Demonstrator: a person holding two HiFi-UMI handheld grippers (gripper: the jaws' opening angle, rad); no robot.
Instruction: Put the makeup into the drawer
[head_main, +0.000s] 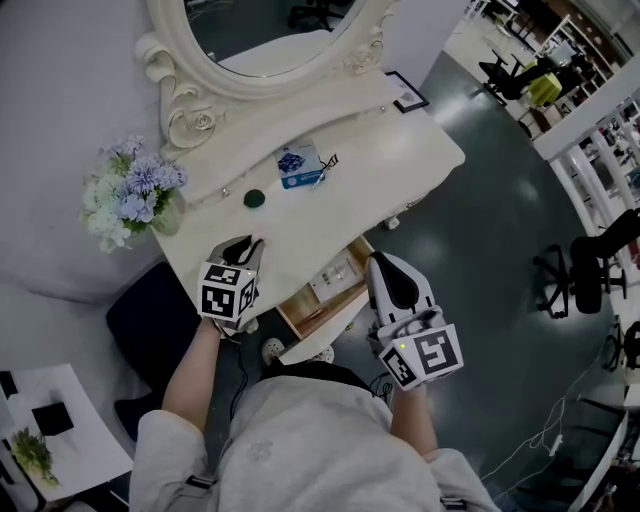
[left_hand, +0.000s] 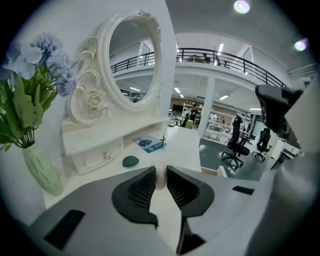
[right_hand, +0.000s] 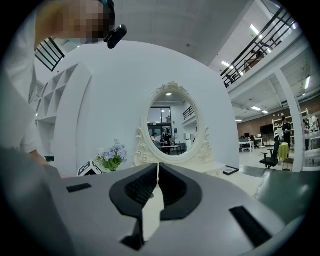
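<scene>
My left gripper (head_main: 250, 244) hovers over the front of the white vanity table (head_main: 400, 150), beside the open drawer (head_main: 292, 318). In the left gripper view its jaws (left_hand: 161, 173) are shut on a small pale makeup item (left_hand: 161, 180) pinched between the black pads. A dark green round compact (head_main: 254, 198) (left_hand: 130, 161) and a blue packet (head_main: 300, 166) (left_hand: 149, 144) lie on the tabletop farther back. My right gripper (head_main: 378, 263) is held level to the right of the drawer, shut with nothing between its jaws (right_hand: 158, 167). The drawer holds a few flat items.
An oval mirror (head_main: 270, 30) in an ornate white frame stands at the back of the table. A vase of blue flowers (head_main: 130, 190) sits at the table's left end. A small framed picture (head_main: 408, 92) rests at the right rear. Office chairs (head_main: 585, 265) stand on the dark floor to the right.
</scene>
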